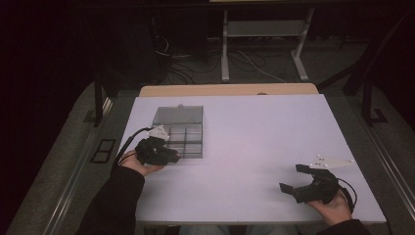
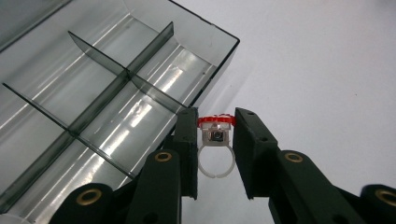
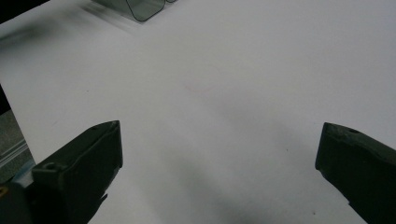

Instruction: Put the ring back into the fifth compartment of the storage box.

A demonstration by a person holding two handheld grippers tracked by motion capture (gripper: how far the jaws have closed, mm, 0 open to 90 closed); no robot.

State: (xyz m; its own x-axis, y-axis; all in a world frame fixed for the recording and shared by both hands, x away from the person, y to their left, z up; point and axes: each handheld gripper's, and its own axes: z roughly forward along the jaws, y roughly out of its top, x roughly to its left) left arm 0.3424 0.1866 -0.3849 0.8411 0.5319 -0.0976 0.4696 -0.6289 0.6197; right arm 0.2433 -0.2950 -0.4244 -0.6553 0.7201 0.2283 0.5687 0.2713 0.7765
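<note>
A clear grey compartment box (image 1: 183, 132) with its lid folded back lies at the table's left. In the left gripper view its dividers (image 2: 107, 88) form several empty cells. My left gripper (image 2: 215, 135) is shut on a small toy ring (image 2: 215, 140) with a red top and a white plastic band, held just outside the box's near corner. In the high view the left gripper (image 1: 169, 155) sits at the box's front left edge. My right gripper (image 1: 296, 178) rests near the table's front right, wide open with nothing between its jaws (image 3: 219, 154).
The white table top (image 1: 254, 142) is bare between the two grippers. A wooden strip (image 1: 230, 89) runs along the far edge. Beyond stand dark desk legs (image 1: 225, 49) and cables on the floor.
</note>
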